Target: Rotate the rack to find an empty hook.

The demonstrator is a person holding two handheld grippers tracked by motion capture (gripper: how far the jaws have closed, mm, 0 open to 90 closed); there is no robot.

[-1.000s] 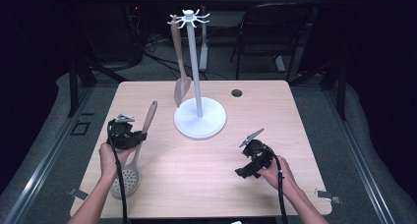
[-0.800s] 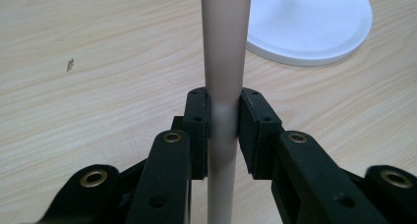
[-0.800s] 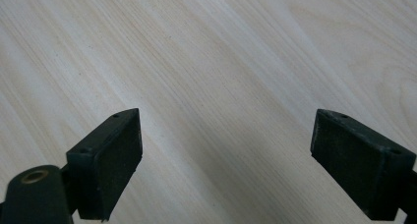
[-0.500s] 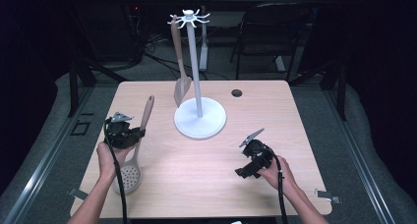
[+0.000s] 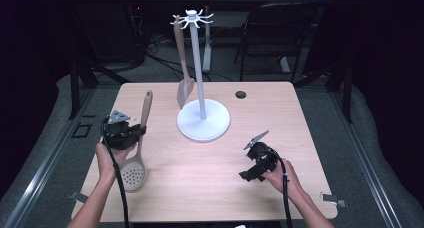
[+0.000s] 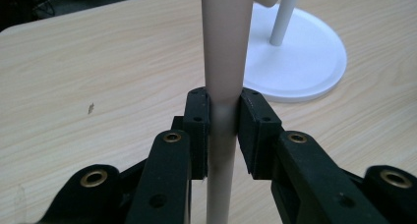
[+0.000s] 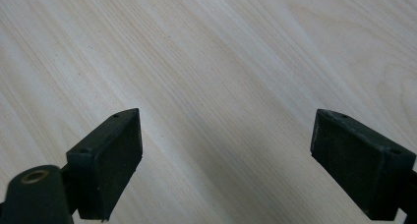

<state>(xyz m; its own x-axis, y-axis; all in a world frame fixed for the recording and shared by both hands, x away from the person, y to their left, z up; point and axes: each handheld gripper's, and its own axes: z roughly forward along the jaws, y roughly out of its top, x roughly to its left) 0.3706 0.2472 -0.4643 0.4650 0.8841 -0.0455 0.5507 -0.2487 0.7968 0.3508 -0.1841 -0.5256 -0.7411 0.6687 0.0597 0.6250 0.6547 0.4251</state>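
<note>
Left of the high view: the left gripper is clenched on the skimmer, and this looks like the lift stage of hanging it on the rack. The handle runs up and slightly right toward the upper left of the frame, while the perforated bowl sits low, at lower left over the counter; whether it touches the wood I cannot tell.

In the left gripper view, the fingers press the beige handle from both sides, about midway along it, handle upright at frame centre, the rack's white base at upper right.

Centre of the high view: the rack stands with a spatula already hanging from one hook at its crown, upper centre. My read on the next move: raise the skimmer high, carry it rightward, and thread the handle's end onto a free hook, which calls for a steady tilt and a clear path past the spatula.

Right side: the right gripper rests low, fingers released and spread wide over bare wood, grasping nothing.
</note>
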